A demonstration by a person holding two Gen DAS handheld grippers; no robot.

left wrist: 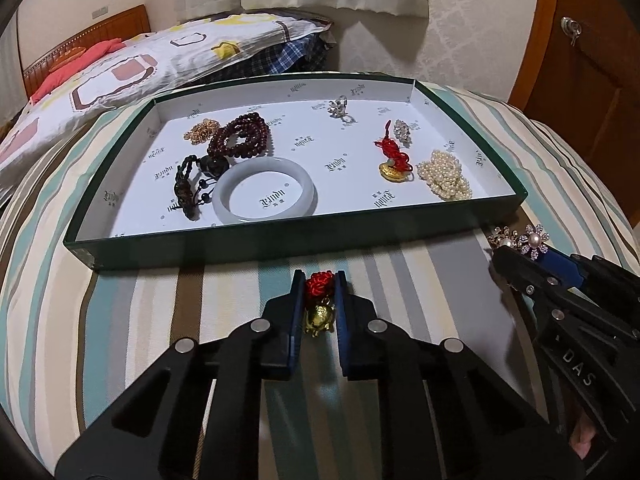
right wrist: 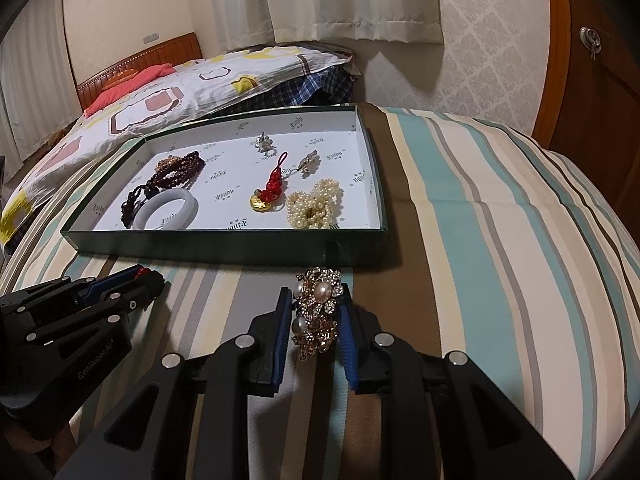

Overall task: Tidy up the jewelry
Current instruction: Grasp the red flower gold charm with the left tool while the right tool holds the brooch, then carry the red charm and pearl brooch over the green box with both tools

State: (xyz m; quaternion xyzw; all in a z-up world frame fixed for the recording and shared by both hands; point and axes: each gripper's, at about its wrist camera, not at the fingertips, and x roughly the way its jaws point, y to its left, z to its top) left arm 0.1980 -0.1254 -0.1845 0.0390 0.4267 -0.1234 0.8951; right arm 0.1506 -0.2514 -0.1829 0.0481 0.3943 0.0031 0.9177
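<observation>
The left gripper (left wrist: 318, 292) is clamped on a red knotted-cord charm with a small gold figurine (left wrist: 319, 304), pinched at the knot while the figurine hangs between the jaws nearer the hinge. The right gripper (right wrist: 314, 316) is clamped on a gold rhinestone-and-pearl flower brooch cluster (right wrist: 319, 306) that stands past its fingertips. Ahead of both jaws lies the shallow dark-green, white-lined cardboard tray (left wrist: 280, 240) on the striped cushion (right wrist: 480, 240); the springy cord may slip, or either piece catch the tray's near wall.
</observation>
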